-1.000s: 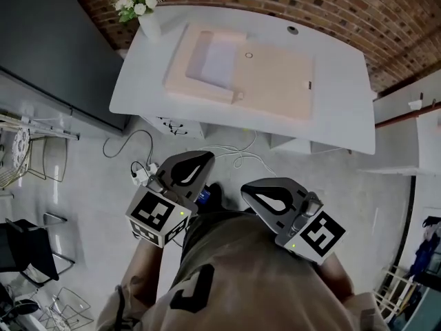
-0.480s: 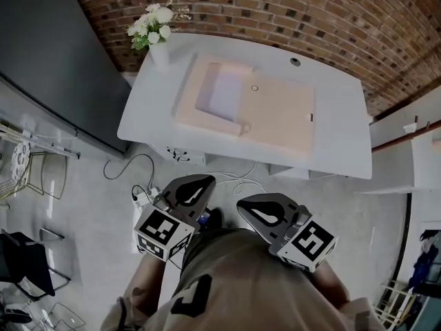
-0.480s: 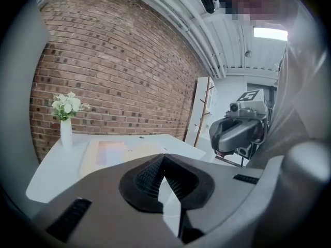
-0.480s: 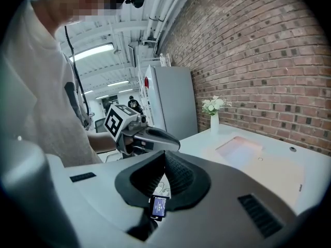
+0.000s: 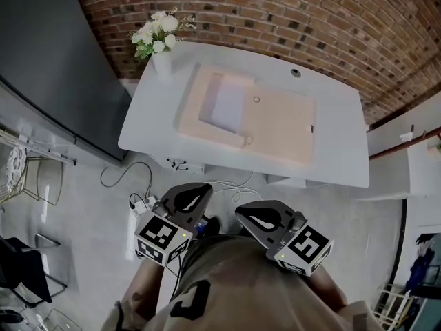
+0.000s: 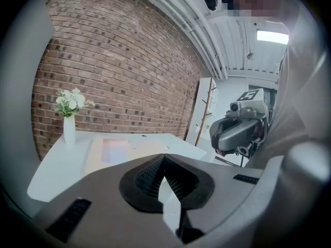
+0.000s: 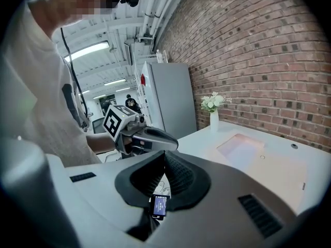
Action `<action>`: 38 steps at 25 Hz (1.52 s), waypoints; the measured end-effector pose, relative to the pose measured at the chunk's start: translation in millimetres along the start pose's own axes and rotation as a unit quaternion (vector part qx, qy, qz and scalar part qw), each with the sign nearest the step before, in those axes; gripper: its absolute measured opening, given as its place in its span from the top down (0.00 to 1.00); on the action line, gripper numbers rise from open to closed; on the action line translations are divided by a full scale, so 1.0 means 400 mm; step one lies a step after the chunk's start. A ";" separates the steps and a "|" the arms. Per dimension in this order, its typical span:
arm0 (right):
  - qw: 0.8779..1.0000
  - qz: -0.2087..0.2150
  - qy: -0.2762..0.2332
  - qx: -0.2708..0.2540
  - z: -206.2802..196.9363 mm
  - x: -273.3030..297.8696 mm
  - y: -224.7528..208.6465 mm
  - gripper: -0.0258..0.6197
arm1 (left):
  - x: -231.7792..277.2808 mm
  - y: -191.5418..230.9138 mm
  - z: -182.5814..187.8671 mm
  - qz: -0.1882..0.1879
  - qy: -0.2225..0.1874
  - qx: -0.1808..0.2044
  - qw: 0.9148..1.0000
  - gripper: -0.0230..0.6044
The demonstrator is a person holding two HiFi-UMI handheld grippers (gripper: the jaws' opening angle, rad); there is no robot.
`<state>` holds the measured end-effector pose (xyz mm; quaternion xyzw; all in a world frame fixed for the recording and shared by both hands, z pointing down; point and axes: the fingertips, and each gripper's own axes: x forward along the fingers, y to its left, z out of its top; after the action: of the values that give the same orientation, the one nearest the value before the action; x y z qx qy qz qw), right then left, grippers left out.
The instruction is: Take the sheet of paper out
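A pale lilac sheet of paper [image 5: 227, 105] lies in the recessed left part of a flat pinkish holder [image 5: 282, 126] on the white table [image 5: 337, 150]. The sheet [image 6: 116, 150] and the holder show faintly in the left gripper view, and the sheet [image 7: 243, 144] again in the right gripper view. My left gripper [image 5: 204, 185] and right gripper [image 5: 239, 209] hang side by side close to the person's body, over the floor and short of the table's near edge. Both have their jaws together with nothing between them [image 6: 164, 158] [image 7: 165, 154].
A white vase of flowers [image 5: 157, 43] stands at the table's far left corner. A dark grey panel [image 5: 48, 67] rises to the left, a brick wall [image 5: 310, 19] behind. Cables and a power strip [image 5: 138, 202] lie on the floor under the near edge. Wire chairs [image 5: 21, 178] stand at left.
The person and both grippers have come nearer the table, which now sits lower and larger in the head view. Both grippers stay shut and side by side.
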<state>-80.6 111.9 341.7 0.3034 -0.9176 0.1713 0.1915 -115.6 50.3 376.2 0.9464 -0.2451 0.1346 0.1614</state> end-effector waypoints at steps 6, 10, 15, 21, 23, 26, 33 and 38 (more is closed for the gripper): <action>1.000 0.018 0.003 -0.001 -0.001 0.005 -0.014 0.92 | 0.014 -0.008 0.005 0.003 0.001 0.005 1.000 0.94; 1.000 0.031 0.001 -0.003 0.003 0.001 -0.044 0.92 | 0.030 -0.005 0.024 0.019 -0.001 0.004 1.000 0.94; 0.999 0.051 -0.001 -0.003 0.007 -0.005 -0.084 0.92 | 0.064 0.001 0.042 0.034 0.005 0.002 0.999 0.94; 0.998 0.056 -0.017 0.028 0.008 -0.025 -0.162 0.92 | 0.125 0.001 0.064 0.039 0.017 0.004 0.999 0.94; 0.997 0.058 -0.021 0.035 0.009 -0.032 -0.185 0.92 | 0.143 0.000 0.072 0.040 0.021 0.006 0.999 0.94; 0.997 0.062 -0.028 0.046 0.009 -0.046 -0.219 0.92 | 0.170 -0.003 0.087 0.044 0.025 0.009 0.999 0.94; 0.994 0.079 -0.047 0.065 0.013 -0.073 -0.292 0.92 | 0.226 -0.011 0.112 0.060 0.039 0.014 0.997 0.94; 0.991 0.083 -0.051 0.094 0.006 -0.103 -0.357 0.92 | 0.283 -0.022 0.136 0.067 0.043 0.016 0.997 0.94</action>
<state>38.3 22.9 349.2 0.2516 -0.9280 0.2558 0.1003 -6.1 -10.2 362.2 0.9237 -0.2989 0.1895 0.1470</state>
